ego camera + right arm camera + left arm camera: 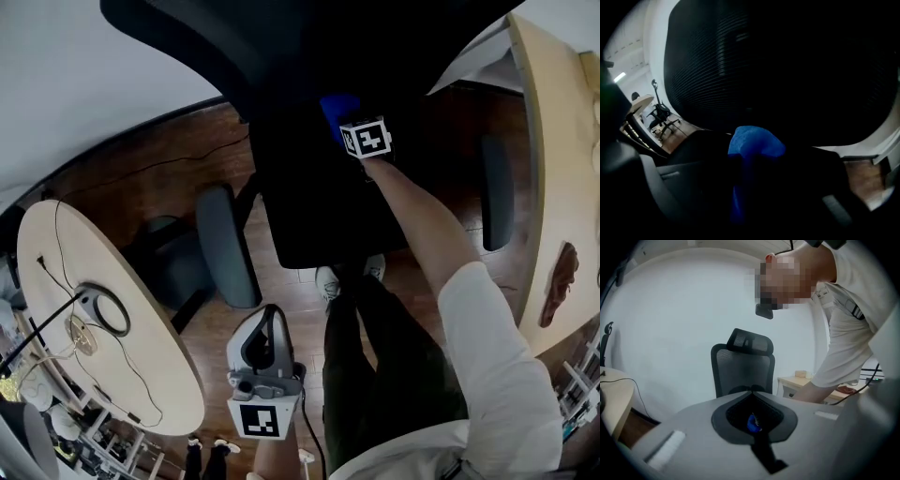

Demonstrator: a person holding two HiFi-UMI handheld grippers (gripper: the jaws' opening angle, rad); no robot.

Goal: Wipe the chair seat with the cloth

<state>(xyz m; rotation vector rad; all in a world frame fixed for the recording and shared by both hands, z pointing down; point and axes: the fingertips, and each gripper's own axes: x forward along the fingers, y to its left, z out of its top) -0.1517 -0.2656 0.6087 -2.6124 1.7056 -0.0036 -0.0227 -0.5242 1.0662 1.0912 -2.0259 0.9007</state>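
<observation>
The black office chair seat [314, 211] fills the middle of the head view, with its backrest at the top. My right gripper [347, 122] reaches over the back of the seat and is shut on a blue cloth [336, 105]. In the right gripper view the cloth [754, 143] bulges from the dark jaws of the right gripper [752, 157] in front of the mesh backrest [740, 61]. My left gripper [267, 321] hangs low beside my legs, away from the chair, shut with nothing in it. The left gripper view shows its jaws [752, 392] meeting.
Grey armrests [225, 246] [497, 192] flank the seat. A round table [141, 375] with cables stands at the left and a wooden desk [558, 187] at the right. My shoes [328, 279] stand on the wood floor just before the seat.
</observation>
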